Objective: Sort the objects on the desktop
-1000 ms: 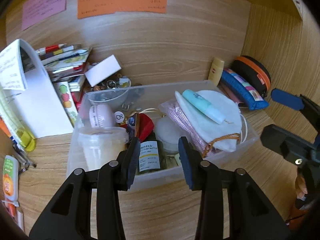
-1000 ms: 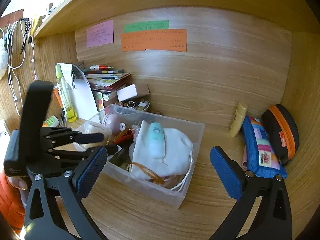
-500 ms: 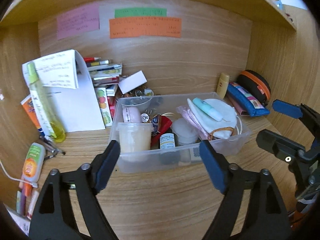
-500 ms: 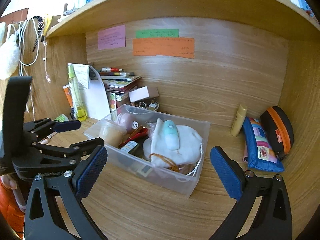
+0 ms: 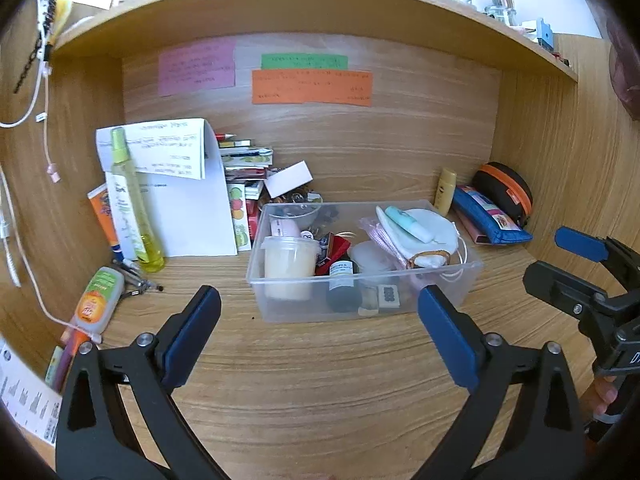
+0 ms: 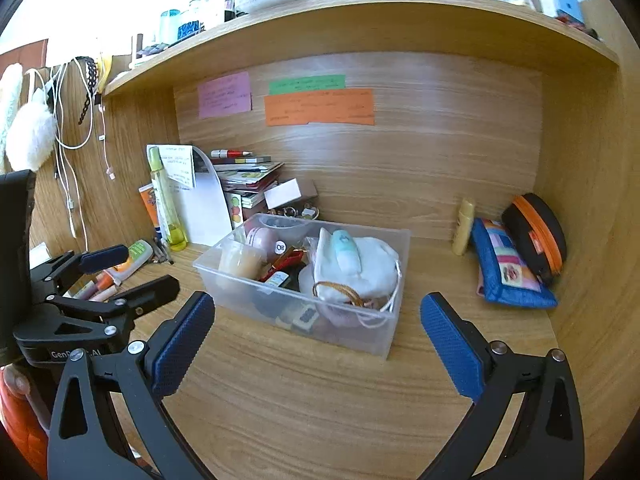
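Note:
A clear plastic box (image 5: 468, 280) (image 6: 384, 336) stands mid-desk, full of small items: a white pouch (image 5: 434, 230) (image 6: 368, 268) with a pale teal tube (image 5: 408, 224) (image 6: 346, 256) on top, a cream tub (image 5: 288, 260), a small dark bottle (image 5: 342, 276). My left gripper (image 5: 320, 340) is open and empty, in front of the box. My right gripper (image 6: 316, 340) is open and empty, also in front of the box.
A blue pouch (image 6: 508, 268), a black-and-orange case (image 6: 536, 232) and a yellow tube (image 6: 464, 228) lie at the back right. Books (image 5: 244, 168), papers (image 5: 188, 208), a yellow-green bottle (image 5: 128, 208) and pens (image 5: 136, 284) crowd the back left. A shelf runs overhead.
Both grippers have pulled back from the box. The left gripper's jaws have opened wide from a narrower gap above the box's contents.

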`<state>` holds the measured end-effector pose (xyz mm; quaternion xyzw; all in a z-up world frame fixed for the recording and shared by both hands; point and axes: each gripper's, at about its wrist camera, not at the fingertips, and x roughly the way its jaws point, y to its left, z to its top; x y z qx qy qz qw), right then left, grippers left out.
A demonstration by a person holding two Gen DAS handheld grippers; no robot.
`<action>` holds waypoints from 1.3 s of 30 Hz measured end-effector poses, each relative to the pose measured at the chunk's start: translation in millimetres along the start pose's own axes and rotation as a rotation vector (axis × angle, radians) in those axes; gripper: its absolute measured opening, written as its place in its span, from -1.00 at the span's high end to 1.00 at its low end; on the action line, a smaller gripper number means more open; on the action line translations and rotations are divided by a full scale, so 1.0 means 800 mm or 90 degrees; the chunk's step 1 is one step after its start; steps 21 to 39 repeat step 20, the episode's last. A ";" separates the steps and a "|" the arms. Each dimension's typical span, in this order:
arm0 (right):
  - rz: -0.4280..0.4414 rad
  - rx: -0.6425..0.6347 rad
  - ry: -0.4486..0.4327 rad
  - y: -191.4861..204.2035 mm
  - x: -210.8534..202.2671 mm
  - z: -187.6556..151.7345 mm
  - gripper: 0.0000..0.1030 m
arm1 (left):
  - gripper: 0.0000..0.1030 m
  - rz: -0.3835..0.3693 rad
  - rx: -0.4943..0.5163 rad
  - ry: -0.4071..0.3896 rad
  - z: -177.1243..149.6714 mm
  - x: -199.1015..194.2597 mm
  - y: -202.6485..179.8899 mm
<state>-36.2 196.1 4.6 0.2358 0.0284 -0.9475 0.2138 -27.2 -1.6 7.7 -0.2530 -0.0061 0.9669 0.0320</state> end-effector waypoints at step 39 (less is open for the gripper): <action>-0.014 0.026 0.022 -0.013 0.001 -0.026 -0.99 | -0.96 -0.012 -0.027 0.002 -0.017 0.003 -0.003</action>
